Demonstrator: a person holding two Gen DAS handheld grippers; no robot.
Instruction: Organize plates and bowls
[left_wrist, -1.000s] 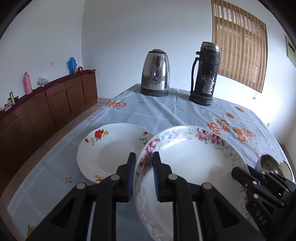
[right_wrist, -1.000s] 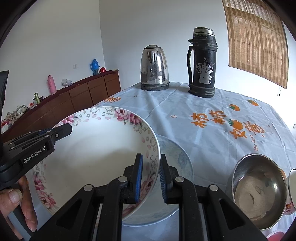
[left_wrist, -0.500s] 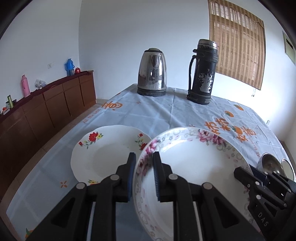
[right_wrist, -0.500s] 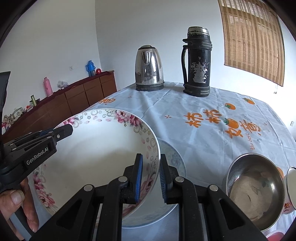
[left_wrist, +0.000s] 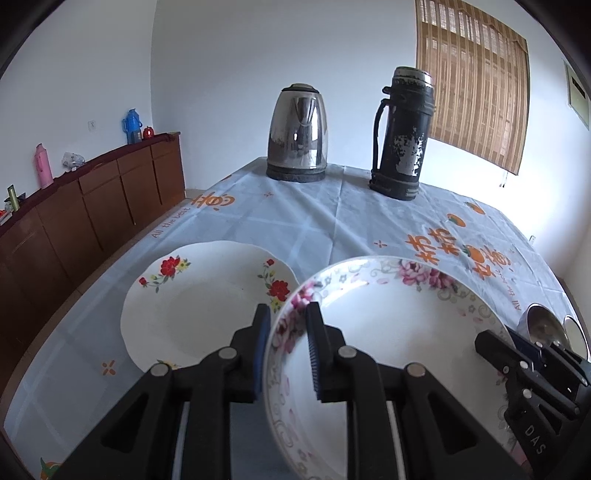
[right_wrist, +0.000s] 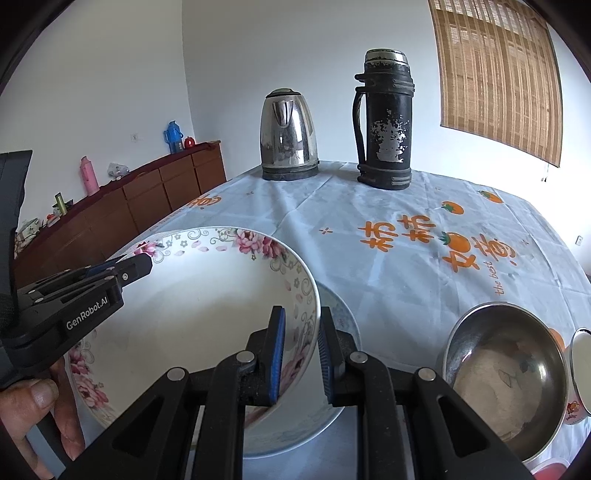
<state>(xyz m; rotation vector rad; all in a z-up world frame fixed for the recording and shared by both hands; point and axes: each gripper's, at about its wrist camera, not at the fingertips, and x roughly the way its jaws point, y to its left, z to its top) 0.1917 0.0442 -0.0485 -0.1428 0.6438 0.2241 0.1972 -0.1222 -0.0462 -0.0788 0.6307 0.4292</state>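
Both grippers hold one large white bowl with pink flowers (left_wrist: 391, 332), which also shows in the right wrist view (right_wrist: 192, 317), lifted above the table. My left gripper (left_wrist: 285, 321) is shut on its left rim. My right gripper (right_wrist: 301, 325) is shut on its right rim. A white plate with red flowers (left_wrist: 192, 306) lies on the tablecloth to the left of the bowl. A pale blue-patterned plate (right_wrist: 341, 321) lies under the bowl's right side, mostly hidden.
A steel kettle (left_wrist: 297, 133) and a black flask (left_wrist: 402, 133) stand at the table's far end. A steel bowl (right_wrist: 506, 373) and a small cup (right_wrist: 580, 369) sit at the right. A wooden sideboard (left_wrist: 92, 206) runs along the left wall.
The bowl and both grippers have risen slightly and drifted left over the table. Both grips are unchanged.
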